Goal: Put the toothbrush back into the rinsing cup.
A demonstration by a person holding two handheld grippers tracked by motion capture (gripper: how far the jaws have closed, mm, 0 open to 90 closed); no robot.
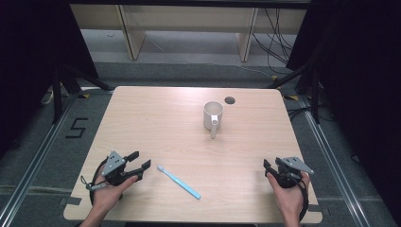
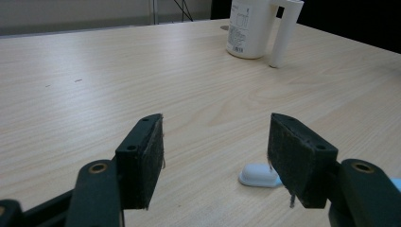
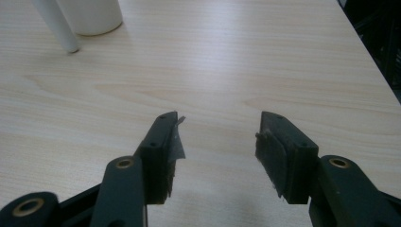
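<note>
the high view shows the light blue plastic toothbrush (image 1: pixel 178 181) lying flat on the pale wooden desk (image 1: pixel 156 123), just beside the left hand-held gripper (image 1: pixel 140 161). that gripper's own view shows its white head (image 2: pixel 259 175) by one pad, jaws released. the right hand-held gripper (image 3: pixel 217 146) gapes empty, well apart; a white mug (image 1: pixel 213 115) stands farther off.

Digit "5" in black tape on floor (image 1: pixel 76 128) left of table; mug (image 2: pixel 249 28) label print illegible

A light wooden table (image 1: pixel 142 118) on grey floor (image 1: pixel 42 156), black curtains (image 1: pixel 359 71) beside, perhaps shelving (image 1: pixel 189 23) behind.
</note>
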